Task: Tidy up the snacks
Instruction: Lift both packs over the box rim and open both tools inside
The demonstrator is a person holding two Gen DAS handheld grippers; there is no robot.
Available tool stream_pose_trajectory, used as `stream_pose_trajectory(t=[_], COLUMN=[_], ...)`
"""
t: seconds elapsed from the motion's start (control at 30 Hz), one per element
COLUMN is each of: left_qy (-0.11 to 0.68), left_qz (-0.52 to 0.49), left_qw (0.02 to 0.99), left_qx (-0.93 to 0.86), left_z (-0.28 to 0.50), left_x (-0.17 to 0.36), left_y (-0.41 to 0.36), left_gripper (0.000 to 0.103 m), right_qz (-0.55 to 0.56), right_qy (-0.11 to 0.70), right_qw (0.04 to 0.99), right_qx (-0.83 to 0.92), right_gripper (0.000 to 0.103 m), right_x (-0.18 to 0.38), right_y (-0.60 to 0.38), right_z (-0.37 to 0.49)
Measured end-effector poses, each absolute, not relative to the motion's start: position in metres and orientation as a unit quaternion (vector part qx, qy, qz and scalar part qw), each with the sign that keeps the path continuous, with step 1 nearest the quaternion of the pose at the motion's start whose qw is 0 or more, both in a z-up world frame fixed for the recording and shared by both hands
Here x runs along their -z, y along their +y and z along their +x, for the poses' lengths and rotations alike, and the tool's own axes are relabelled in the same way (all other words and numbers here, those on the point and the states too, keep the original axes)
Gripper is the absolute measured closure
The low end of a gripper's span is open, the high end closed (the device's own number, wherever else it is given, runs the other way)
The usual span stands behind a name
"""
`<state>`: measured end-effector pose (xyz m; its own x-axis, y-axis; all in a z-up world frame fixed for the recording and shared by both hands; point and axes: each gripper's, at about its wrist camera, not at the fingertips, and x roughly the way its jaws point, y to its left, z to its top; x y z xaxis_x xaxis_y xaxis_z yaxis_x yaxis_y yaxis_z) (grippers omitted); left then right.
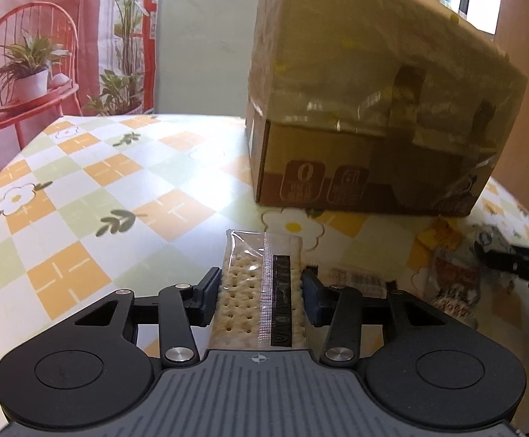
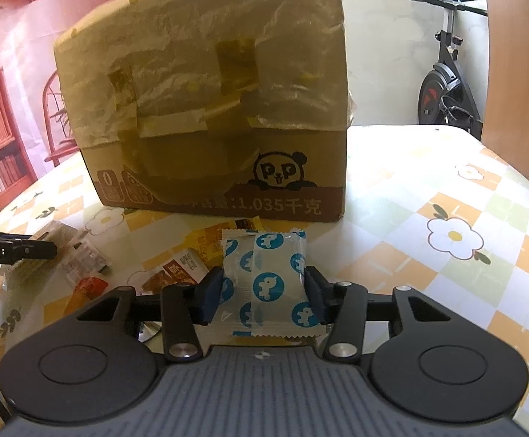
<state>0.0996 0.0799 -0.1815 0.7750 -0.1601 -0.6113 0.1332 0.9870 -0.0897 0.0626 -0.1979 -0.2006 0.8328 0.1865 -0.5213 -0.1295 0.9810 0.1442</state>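
Observation:
My left gripper is shut on a clear-wrapped cracker pack and holds it above the table, in front of a taped cardboard box. My right gripper is shut on a white snack packet with blue round logos, facing the same box, which bears a panda print. Loose snack packets lie on the table left of the right gripper; they also show in the left wrist view. The left gripper's tip shows at the right wrist view's left edge. The right gripper's tip shows at the left wrist view's right edge.
The table has an orange, green and white checked cloth with flowers. A red chair with potted plants stands beyond its far left corner. An exercise bike stands behind the table on the right.

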Motion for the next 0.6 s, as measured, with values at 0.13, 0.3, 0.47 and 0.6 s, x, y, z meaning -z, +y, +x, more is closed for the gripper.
stream_pose_trajectory(t=[0.13, 0.3, 0.47, 0.6], left_qy=[0.3, 0.266, 0.209, 0.17], left_qz=[-0.017, -0.014, -0.005, -0.008], left_qw=[0.95, 0.959, 0.968, 0.971], left_qx=[0.081, 0.099, 0.137, 0.165], left_z=[0.096, 0.095, 0.092, 0.099], left_x=[0.161, 0.131, 0.093, 0.065], left_y=[0.081, 0.076, 0.06, 0.046], left_gripper=[0.054, 0.054, 0.054, 0.054], right_qz=[0.064, 0.078, 0.087, 0.094], right_qy=[0.268, 0.245, 0.205, 0.16], right_qw=[0.958, 0.964, 0.972, 0.979], right_qx=[-0.08, -0.074, -0.074, -0.087], right_gripper=[0.053, 0.053, 0.053, 0.053], right_x=[0.194, 0.176, 0.144, 0.109], right_y=[-0.201, -0.21, -0.217, -0.219], right_z=[0.053, 0.041, 0.035, 0.032])
